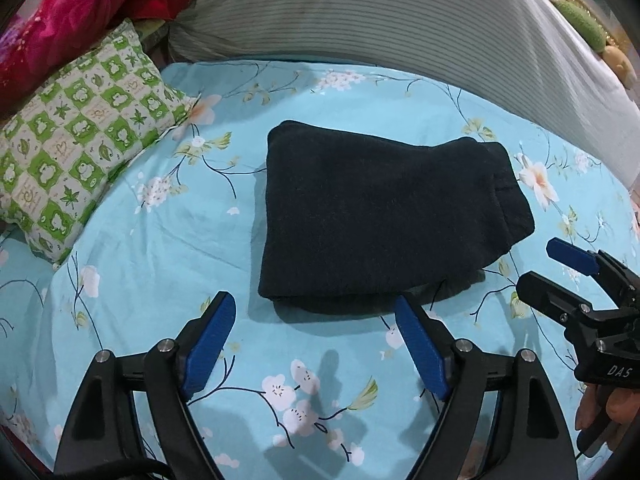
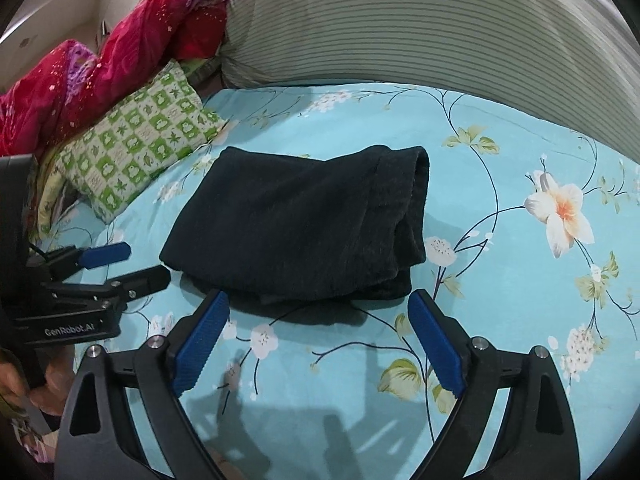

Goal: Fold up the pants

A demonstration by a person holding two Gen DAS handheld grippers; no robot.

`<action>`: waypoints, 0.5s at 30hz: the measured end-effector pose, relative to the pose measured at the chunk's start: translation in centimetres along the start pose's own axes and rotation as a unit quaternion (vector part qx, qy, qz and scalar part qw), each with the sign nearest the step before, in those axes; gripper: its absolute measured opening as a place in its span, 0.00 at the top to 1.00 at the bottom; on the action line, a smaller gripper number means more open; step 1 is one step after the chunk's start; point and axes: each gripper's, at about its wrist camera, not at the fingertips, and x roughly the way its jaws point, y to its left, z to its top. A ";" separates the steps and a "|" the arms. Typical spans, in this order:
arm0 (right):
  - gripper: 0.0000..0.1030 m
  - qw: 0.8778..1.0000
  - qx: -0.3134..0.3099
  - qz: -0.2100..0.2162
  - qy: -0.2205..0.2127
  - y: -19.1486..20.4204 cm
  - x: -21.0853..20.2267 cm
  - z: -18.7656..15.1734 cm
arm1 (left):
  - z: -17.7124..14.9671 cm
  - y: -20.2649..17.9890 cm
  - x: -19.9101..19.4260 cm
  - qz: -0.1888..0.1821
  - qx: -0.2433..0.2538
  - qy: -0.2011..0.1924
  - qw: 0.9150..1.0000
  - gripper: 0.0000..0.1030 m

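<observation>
The dark navy pants (image 1: 380,216) lie folded into a compact stack on the light blue floral bed sheet (image 1: 160,240); they also show in the right wrist view (image 2: 304,224). My left gripper (image 1: 316,316) is open and empty, just short of the stack's near edge. My right gripper (image 2: 320,312) is open and empty, also just short of the near edge. The right gripper shows at the right of the left wrist view (image 1: 540,268), open. The left gripper shows at the left of the right wrist view (image 2: 140,262), open.
A green and white checked pillow (image 1: 80,140) lies to the left of the pants. A red and pink blanket (image 2: 100,68) is piled at the far left. A large striped grey bolster (image 1: 400,12) runs along the far side of the bed.
</observation>
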 end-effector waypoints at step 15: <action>0.09 0.999 -0.019 -0.005 -0.043 0.4 -0.8 -1.6 | -1.8 -1.1 -1.6 0.032 0.013 -0.054 0.998 0.18</action>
